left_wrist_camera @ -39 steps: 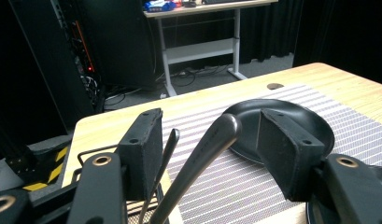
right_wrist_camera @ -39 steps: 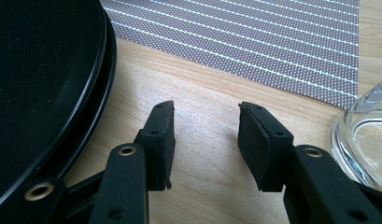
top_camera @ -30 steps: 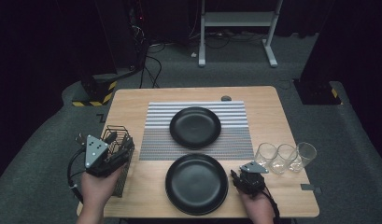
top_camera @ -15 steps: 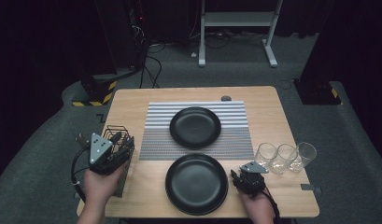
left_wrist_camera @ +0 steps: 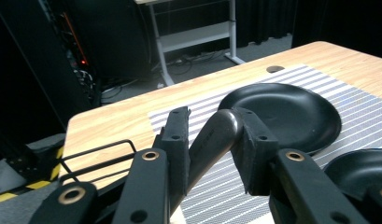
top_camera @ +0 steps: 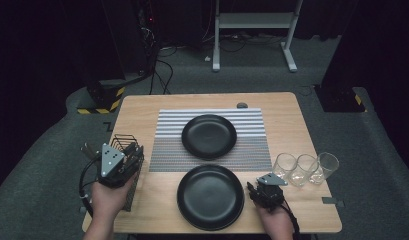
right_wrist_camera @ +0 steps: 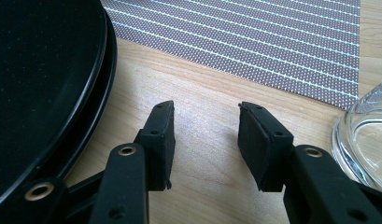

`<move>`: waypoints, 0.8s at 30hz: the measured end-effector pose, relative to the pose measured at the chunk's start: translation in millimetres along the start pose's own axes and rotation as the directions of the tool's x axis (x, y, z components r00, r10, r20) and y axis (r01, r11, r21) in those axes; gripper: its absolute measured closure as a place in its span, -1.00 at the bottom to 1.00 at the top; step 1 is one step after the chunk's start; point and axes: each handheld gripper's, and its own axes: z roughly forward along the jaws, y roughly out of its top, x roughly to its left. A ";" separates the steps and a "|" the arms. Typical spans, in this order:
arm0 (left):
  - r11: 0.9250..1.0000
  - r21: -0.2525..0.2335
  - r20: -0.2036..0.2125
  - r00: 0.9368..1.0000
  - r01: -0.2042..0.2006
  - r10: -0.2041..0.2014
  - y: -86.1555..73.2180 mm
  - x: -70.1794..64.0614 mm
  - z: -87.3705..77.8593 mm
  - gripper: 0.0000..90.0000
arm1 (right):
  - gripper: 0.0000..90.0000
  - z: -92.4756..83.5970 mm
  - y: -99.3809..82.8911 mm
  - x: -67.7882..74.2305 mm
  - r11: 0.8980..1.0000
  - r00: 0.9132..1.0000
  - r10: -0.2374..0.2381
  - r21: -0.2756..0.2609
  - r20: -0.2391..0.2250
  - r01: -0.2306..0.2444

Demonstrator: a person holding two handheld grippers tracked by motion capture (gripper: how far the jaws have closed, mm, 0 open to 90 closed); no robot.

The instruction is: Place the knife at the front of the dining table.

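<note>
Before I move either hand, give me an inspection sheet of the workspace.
Surface: wooden table, striped mat on it.
Job's things: metal handle; wire rack at the left edge.
Clutter: far plate on the mat, near plate in front; three glasses at right.
Grippers: left tongs have just been closing, pads on the handle; right tongs open, beside the near plate.
Cables: cable trails from left tongs; floor cables behind.
Surroundings: carpet, metal stand.

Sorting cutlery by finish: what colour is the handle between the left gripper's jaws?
Plain silvery-grey metal handle, best seen in the left gripper view.
</note>
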 end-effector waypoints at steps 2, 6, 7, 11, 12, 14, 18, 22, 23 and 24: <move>1.000 -0.007 -0.007 1.000 -0.006 0.006 -0.6 -1.0 0.1 0.52 | 0.24 0.0 0.0 0.0 1.000 1.000 0.001 0.000 0.000 -0.001; 1.000 -0.004 0.002 1.000 -0.002 0.002 0.2 0.5 1.4 0.53 | 0.24 -0.1 -0.1 0.0 1.000 1.000 0.000 0.000 0.001 0.000; 1.000 -0.002 0.002 1.000 0.000 0.000 0.6 0.5 1.6 0.53 | 0.24 -0.2 -0.3 0.0 1.000 1.000 0.000 -0.001 0.003 0.000; 1.000 0.001 -0.001 1.000 0.003 -0.003 1.1 1.3 1.4 0.53 | 0.25 -0.7 -0.7 -0.5 1.000 1.000 0.005 0.000 0.001 -0.005; 1.000 0.004 -0.002 1.000 -0.001 0.001 1.4 1.7 1.1 0.53 | 0.25 -0.7 -0.7 -0.5 1.000 1.000 0.005 0.000 0.001 -0.005; 1.000 0.004 0.001 1.000 0.007 -0.007 1.5 3.4 0.3 0.53 | 0.28 -0.8 -0.7 -1.5 1.000 1.000 0.012 -0.002 0.000 -0.012; 1.000 0.012 -0.009 1.000 -0.007 0.007 2.6 1.5 0.3 0.54 | 0.28 -0.7 -0.7 -1.2 1.000 1.000 0.012 -0.002 0.002 -0.012; 0.999 0.006 -0.011 0.999 -0.032 0.032 2.6 2.8 -0.3 0.56 | 0.28 -0.7 -0.7 -0.2 1.000 1.000 0.004 -0.001 0.004 -0.004; 1.000 0.004 -0.014 0.999 -0.029 0.029 3.0 4.1 -0.5 0.57 | 0.28 -0.7 -0.7 -0.1 1.000 1.000 0.003 -0.001 0.005 -0.003; 1.000 0.001 -0.017 1.000 -0.021 0.021 3.3 5.4 -0.9 0.57 | 0.28 -0.7 -0.7 -0.2 1.000 1.000 0.003 -0.001 0.004 -0.003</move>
